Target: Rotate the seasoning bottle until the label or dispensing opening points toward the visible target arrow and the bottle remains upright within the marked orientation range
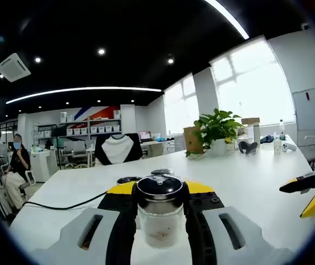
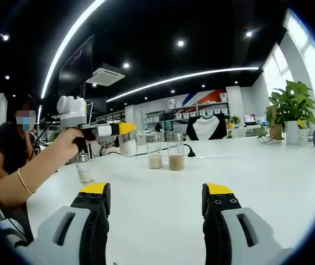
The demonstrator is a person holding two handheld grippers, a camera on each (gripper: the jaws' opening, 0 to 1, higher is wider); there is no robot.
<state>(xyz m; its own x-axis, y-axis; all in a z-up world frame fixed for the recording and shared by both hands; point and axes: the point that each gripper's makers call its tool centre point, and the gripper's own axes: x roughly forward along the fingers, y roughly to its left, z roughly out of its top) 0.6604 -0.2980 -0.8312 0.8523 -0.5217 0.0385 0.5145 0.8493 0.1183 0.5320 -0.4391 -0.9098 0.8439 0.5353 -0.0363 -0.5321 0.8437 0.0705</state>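
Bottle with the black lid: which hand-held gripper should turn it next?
Left. Its hand-held gripper is shut on the bottle. The right hand-held gripper is open on bare table, apart from it.

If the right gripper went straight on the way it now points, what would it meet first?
Probably the two glass jars standing ahead on the white table; bare tabletop lies before them, though depth is unclear.

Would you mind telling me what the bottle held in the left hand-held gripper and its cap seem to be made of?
The clear seasoning bottle in the left hand-held gripper looks like glass or clear plastic: you can see the powder at its bottom through the wall. Its glossy black cap is probably plastic, with ceiling lights reflecting on top.
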